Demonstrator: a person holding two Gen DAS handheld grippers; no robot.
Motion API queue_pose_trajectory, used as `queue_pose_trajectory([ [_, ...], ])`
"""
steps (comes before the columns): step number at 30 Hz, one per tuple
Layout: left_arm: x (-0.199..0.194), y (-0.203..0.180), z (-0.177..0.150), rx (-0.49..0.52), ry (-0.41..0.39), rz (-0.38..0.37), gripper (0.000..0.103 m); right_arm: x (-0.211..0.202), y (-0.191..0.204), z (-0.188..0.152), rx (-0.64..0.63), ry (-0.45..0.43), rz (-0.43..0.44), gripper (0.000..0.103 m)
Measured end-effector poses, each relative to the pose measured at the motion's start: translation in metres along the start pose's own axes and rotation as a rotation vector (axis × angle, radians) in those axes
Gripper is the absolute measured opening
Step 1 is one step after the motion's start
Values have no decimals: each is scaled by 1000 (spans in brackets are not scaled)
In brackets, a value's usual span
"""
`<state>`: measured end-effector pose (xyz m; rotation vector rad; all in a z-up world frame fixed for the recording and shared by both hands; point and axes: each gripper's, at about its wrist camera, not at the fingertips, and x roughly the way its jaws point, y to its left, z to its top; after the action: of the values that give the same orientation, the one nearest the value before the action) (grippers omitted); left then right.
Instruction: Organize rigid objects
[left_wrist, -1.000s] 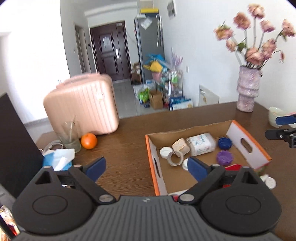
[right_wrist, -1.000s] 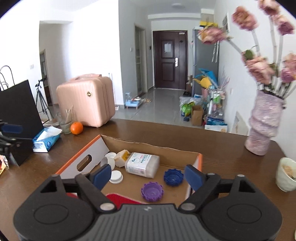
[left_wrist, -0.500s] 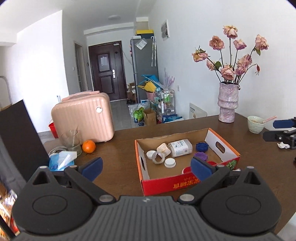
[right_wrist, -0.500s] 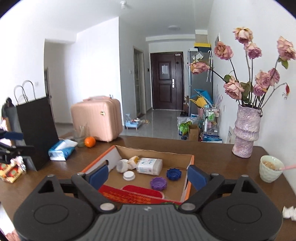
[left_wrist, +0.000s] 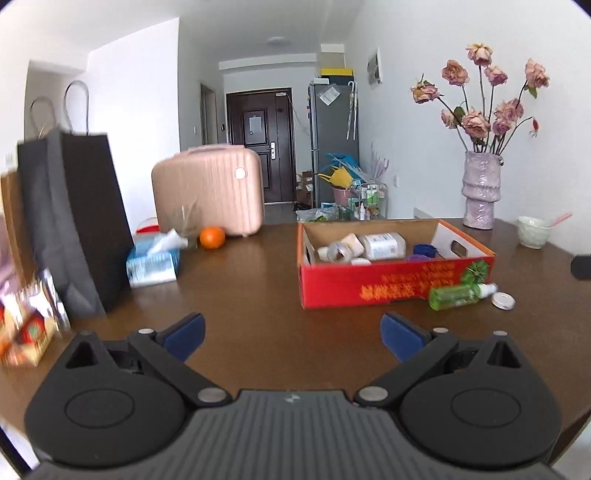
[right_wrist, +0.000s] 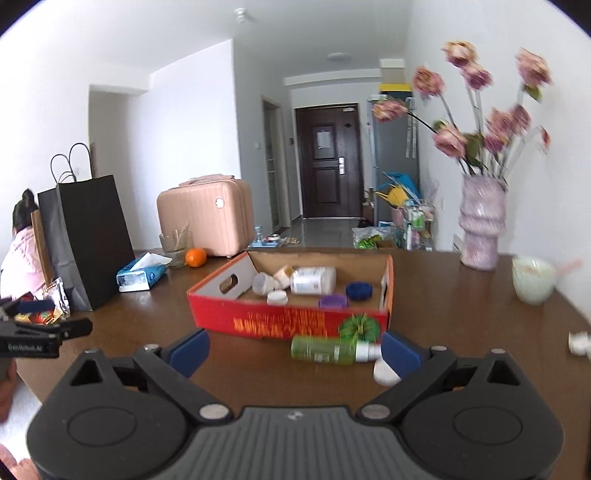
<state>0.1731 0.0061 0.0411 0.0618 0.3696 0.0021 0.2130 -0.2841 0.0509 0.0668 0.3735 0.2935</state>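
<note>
Right wrist view: green bottle (right_wrist: 325, 349) and seemingly white cap (right_wrist: 384, 372) before red box (right_wrist: 288, 322).

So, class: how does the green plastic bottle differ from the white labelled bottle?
The green plastic bottle is see-through; the white labelled bottle is opaque. The green one lies on the brown table outside the red cardboard box, against its front; the white one lies inside. Both lie on their sides.
</note>
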Motion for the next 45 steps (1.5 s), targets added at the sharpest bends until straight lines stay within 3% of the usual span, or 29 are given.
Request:
queue_pose_trajectory([
  [6, -6, 0, -42, 16, 12, 5, 103, -18, 7, -65, -21, 6, -22, 102],
  [11, 3, 2, -49, -1, 43, 9, 103, -16, 5, -93, -38, 13, -40, 102],
  [15, 17, -7, -55, 31, 66, 28, 103, 0, -5, -97, -5, 26, -85, 102],
  [21, 42, -36, -53, 137, 109, -17, 103, 24, -36, -91, 45, 24, -153, 102],
  [26, 68, -66, -44, 157, 106, -108, 103, 62, -70, -73, 62, 129, -194, 99],
  [31, 117, -101, -28, 235, 193, -148, 103, 112, -87, -51, 25, 191, -153, 87],
  [35, 151, -117, -12, 231, 182, -252, 103, 147, -94, -39, -13, 223, -140, 85],
  [37, 173, -125, -3, 237, 194, -331, 103, 165, -100, -34, -12, 240, -133, 71],
  [39, 195, -135, 3, 246, 258, -402, 103, 180, -105, -31, -10, 257, -130, 62],
  [42, 217, -148, 9, 248, 276, -456, 98, 188, -110, -33, 25, 259, -126, 55],
  [45, 228, -158, 16, 264, 246, -465, 97, 192, -112, -33, 28, 266, -111, 49],
])
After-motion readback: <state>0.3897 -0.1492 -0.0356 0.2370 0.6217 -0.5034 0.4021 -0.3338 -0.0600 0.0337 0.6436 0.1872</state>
